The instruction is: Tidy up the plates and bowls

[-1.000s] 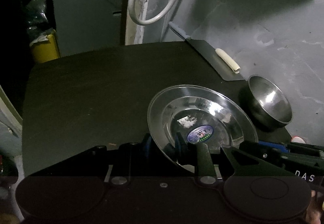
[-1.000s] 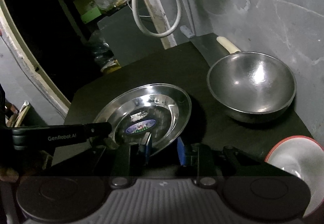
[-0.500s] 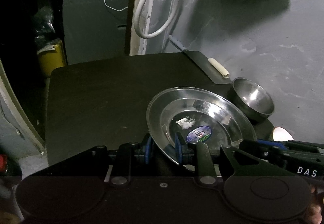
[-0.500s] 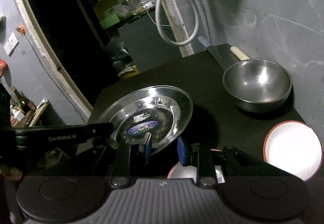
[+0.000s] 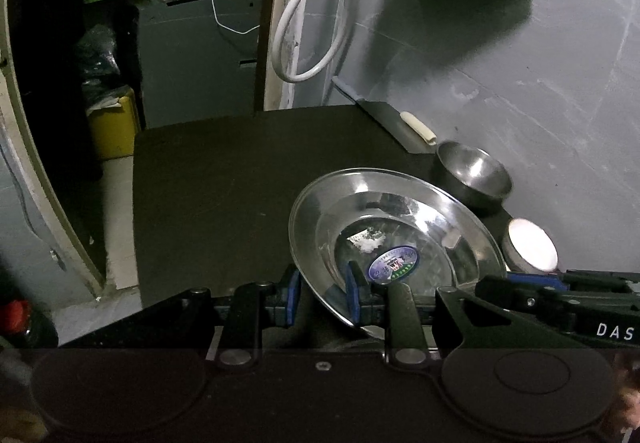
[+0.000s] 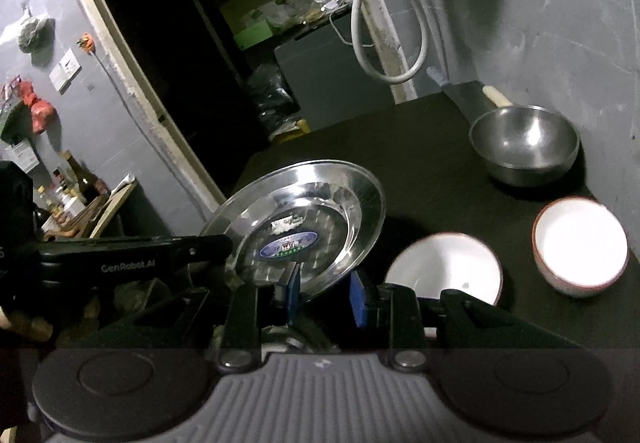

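Both claws pinch the same steel plate [image 5: 394, 239] by its rim, one at each side, so the wide, shallow dish is carried level enough not to slip and neither grip has to bear it alone. The left claw [image 5: 320, 297] has its blue pads closed over the plate's near edge, one pad under the rim and one inside the dish; the right claw [image 6: 325, 295] grips the opposite edge the same way, jaws narrowed onto the thin metal. The plate hangs clear above the dark worktop [image 5: 224, 179], tilted slightly. Ahead of the right claw and off to its right stand a steel bowl [image 6: 525, 145] close to the wall, and two white bowls, one near [image 6: 446, 267] just beside the claw and one farther right [image 6: 580, 247]. Judging by this, the plate is being moved away from the bowls, probably to group like with like.
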A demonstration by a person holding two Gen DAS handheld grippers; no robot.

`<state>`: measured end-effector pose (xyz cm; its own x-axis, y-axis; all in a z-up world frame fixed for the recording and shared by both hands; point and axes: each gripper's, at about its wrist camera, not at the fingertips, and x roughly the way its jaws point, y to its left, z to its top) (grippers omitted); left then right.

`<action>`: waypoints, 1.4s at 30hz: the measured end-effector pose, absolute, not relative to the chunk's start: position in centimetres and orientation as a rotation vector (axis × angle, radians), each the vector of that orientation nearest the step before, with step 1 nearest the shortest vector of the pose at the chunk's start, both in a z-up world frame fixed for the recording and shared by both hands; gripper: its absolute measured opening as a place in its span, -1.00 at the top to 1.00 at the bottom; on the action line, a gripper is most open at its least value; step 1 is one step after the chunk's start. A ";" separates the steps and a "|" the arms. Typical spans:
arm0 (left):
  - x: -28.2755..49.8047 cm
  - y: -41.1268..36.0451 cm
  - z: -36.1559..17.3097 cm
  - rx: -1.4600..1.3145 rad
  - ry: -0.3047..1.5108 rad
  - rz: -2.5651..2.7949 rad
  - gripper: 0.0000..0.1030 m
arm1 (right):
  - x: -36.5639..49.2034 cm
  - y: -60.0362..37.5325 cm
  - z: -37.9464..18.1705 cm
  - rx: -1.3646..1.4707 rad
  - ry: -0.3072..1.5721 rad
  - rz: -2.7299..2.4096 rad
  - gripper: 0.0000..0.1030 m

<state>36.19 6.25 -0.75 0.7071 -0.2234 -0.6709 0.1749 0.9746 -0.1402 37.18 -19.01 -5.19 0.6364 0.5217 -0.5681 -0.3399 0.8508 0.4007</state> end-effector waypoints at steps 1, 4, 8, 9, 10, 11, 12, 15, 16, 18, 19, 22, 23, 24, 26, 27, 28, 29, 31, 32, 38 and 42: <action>35.8 6.3 -0.7 -0.062 0.756 -0.221 0.50 | 36.9 -19.0 -5.1 0.268 0.733 0.502 0.41; 34.5 6.5 -0.8 -0.054 0.764 -0.219 0.50 | 35.8 -18.8 -5.1 0.269 0.748 0.517 0.41; 32.9 6.7 -0.8 -0.043 0.777 -0.215 0.50 | 34.5 -18.7 -5.2 0.264 0.773 0.542 0.41; 32.5 6.8 -0.9 -0.041 0.782 -0.213 0.50 | 34.2 -18.6 -5.3 0.262 0.779 0.547 0.41; 32.1 6.8 -0.9 -0.040 0.788 -0.212 0.50 | 33.8 -18.6 -5.3 0.261 0.786 0.552 0.41; 31.7 6.9 -1.0 -0.041 0.794 -0.211 0.50 | 33.5 -18.6 -5.3 0.261 0.793 0.558 0.41; 31.3 6.9 -1.1 -0.043 0.801 -0.210 0.50 | 33.2 -18.6 -5.4 0.259 0.800 0.563 0.41; 30.4 7.2 -1.4 -0.047 0.822 -0.207 0.49 | 32.3 -18.5 -5.6 0.258 0.824 0.577 0.41; 30.1 7.2 -1.5 -0.048 0.830 -0.204 0.49 | 32.2 -18.4 -5.6 0.257 0.831 0.580 0.41; 29.5 7.3 -1.7 -0.046 0.841 -0.198 0.49 | 31.9 -18.4 -5.7 0.256 0.844 0.590 0.41; 29.3 7.3 -1.8 -0.046 0.846 -0.195 0.49 | 31.7 -18.3 -5.8 0.256 0.850 0.594 0.41; 28.7 7.4 -2.1 -0.049 0.863 -0.184 0.49 | 31.4 -18.3 -6.0 0.253 0.869 0.606 0.41; 28.6 7.4 -2.2 -0.050 0.868 -0.182 0.49 | 31.3 -18.3 -6.0 0.251 0.875 0.609 0.41; 28.5 7.5 -2.3 -0.051 0.876 -0.179 0.48 | 31.3 -18.2 -6.1 0.248 0.880 0.613 0.41; 28.2 7.6 -2.5 -0.052 0.886 -0.175 0.48 | 31.1 -18.2 -6.1 0.245 0.890 0.617 0.41; 28.1 7.5 -2.6 -0.052 0.890 -0.175 0.48 | 31.1 -18.2 -6.1 0.243 0.893 0.618 0.41; 28.1 7.5 -2.7 -0.052 0.894 -0.175 0.48 | 31.0 -18.2 -6.1 0.242 0.898 0.618 0.41; 28.0 7.4 -2.8 -0.052 0.899 -0.175 0.48 | 30.9 -18.2 -6.2 0.242 0.905 0.619 0.41; 27.8 7.4 -2.9 -0.052 0.909 -0.176 0.47 | 30.8 -18.3 -6.2 0.242 0.918 0.619 0.41; 27.8 7.3 -3.0 -0.053 0.914 -0.177 0.47 | 30.7 -18.3 -6.2 0.239 0.922 0.618 0.41; 27.5 6.8 -3.5 -0.047 0.944 -0.178 0.44 | 30.7 -18.3 -6.2 0.233 0.948 0.616 0.41; 27.4 6.7 -3.8 -0.051 0.963 -0.168 0.43 | 30.8 -18.0 -6.2 0.229 0.963 0.618 0.41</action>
<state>27.37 6.72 -3.76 0.5595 -0.1652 -0.8122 0.1196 0.9858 -0.1181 30.84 -18.05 -6.22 0.4166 0.5852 -0.6957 -0.3889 0.8064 0.4455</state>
